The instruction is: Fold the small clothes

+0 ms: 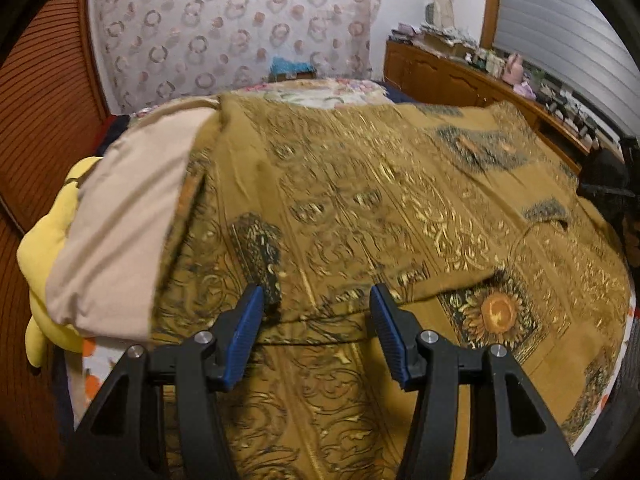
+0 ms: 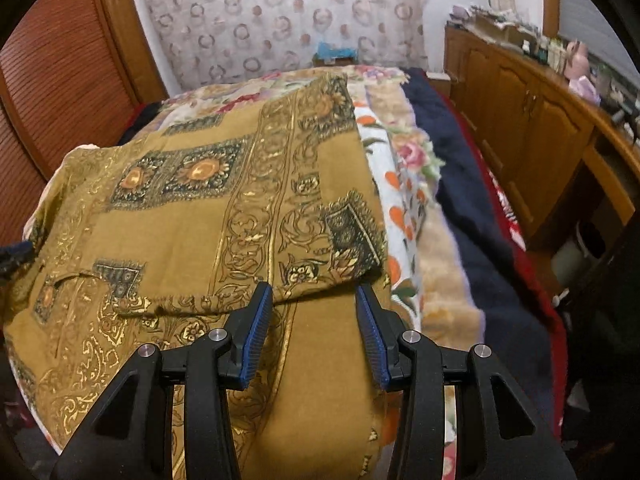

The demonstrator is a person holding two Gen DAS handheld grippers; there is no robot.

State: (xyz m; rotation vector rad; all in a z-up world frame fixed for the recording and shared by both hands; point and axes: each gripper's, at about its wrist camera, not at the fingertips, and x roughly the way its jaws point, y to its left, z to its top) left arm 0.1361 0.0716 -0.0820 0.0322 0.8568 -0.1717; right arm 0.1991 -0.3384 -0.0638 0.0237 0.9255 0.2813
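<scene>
The folded cloth (image 2: 208, 216) lies on the bed (image 2: 472, 216); a cabinet (image 2: 532, 128) stands right of it, a curtain (image 2: 280, 20) behind.

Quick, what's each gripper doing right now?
Left gripper: open, empty, over the mustard patterned cloth.
Right gripper: open, empty, over it too.

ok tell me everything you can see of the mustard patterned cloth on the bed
The mustard cloth is a thin woven-looking fabric printed with gold scrollwork, dark bordered panels and orange sunflowers. It lies spread on the bed, with an upper layer folded over a lower one so that an edge runs across just ahead of both sets of fingers. Nothing grips it. On its left, a beige cloth lies against it.
</scene>
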